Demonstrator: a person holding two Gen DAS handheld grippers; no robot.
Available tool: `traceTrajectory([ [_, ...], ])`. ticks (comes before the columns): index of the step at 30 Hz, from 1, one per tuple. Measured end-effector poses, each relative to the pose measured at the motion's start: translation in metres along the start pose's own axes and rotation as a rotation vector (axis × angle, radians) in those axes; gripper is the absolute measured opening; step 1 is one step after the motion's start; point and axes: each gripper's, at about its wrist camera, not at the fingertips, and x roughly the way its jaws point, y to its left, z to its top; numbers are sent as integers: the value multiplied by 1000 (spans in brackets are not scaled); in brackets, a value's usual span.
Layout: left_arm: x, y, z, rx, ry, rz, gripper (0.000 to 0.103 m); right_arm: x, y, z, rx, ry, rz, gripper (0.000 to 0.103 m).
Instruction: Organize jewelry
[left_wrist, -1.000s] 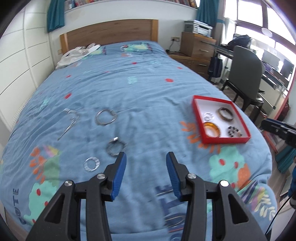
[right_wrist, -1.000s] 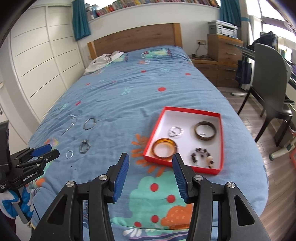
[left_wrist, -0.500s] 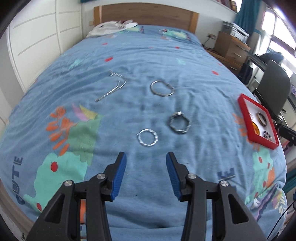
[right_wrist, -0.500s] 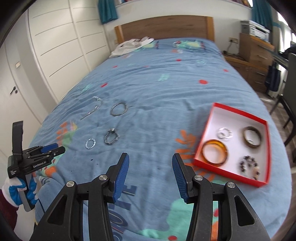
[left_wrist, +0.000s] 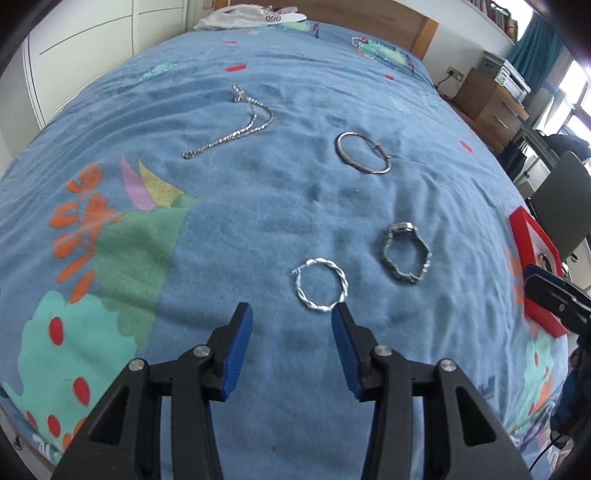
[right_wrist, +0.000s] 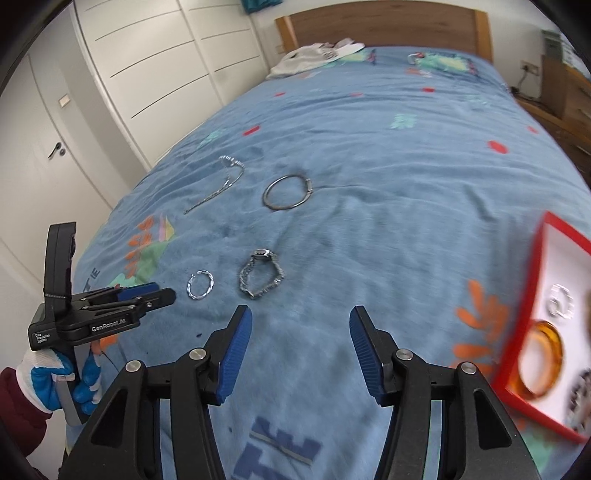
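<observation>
In the left wrist view, the left gripper (left_wrist: 291, 317) sat released at lower centre, its blue pads spread with nothing between them. The twisted silver ring (left_wrist: 320, 284) lay on the blue bedspread (left_wrist: 229, 221) just above the right-hand pad. To its right lay the chunky link bracelet (left_wrist: 405, 253); the plain bangle (left_wrist: 362, 152) was in the upper middle and the thin chain (left_wrist: 236, 127) towards the upper left. The red tray (left_wrist: 535, 266) showed only at the right edge. The ring probably sat off-centre to the jaws; closing from there could clip one side, flip it, or pinch soft fabric with it.

In the right wrist view, the right gripper (right_wrist: 301, 334) was likewise released and empty at lower centre. The left gripper (right_wrist: 147, 295) appeared at lower left, close to the twisted silver ring (right_wrist: 200, 285). The red tray (right_wrist: 546, 325) was blurred at the right edge, already holding an amber bangle (right_wrist: 543, 360). Blur hinted at quick movement, so a hasty carry might have dropped the light ring.
</observation>
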Motion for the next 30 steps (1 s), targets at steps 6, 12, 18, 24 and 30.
traceTrajectory([
  [6, 22, 3, 5, -13, 19, 4, 43, 37, 12, 13, -32, 25, 59, 61],
  [12, 33, 1, 6, 3, 24, 15, 41, 71, 27, 24, -68, 51, 95, 65],
  [18, 37, 5, 5, 21, 18, 36, 28, 96, 40, 26, -102, 86, 93, 66],
  [24, 35, 10, 1, 17, 7, 27, 17, 114, 45, 25, -126, 110, 68, 69],
  [30, 32, 11, 1, 12, 4, 6, 5, 127, 53, 24, -174, 123, 17, 70],
])
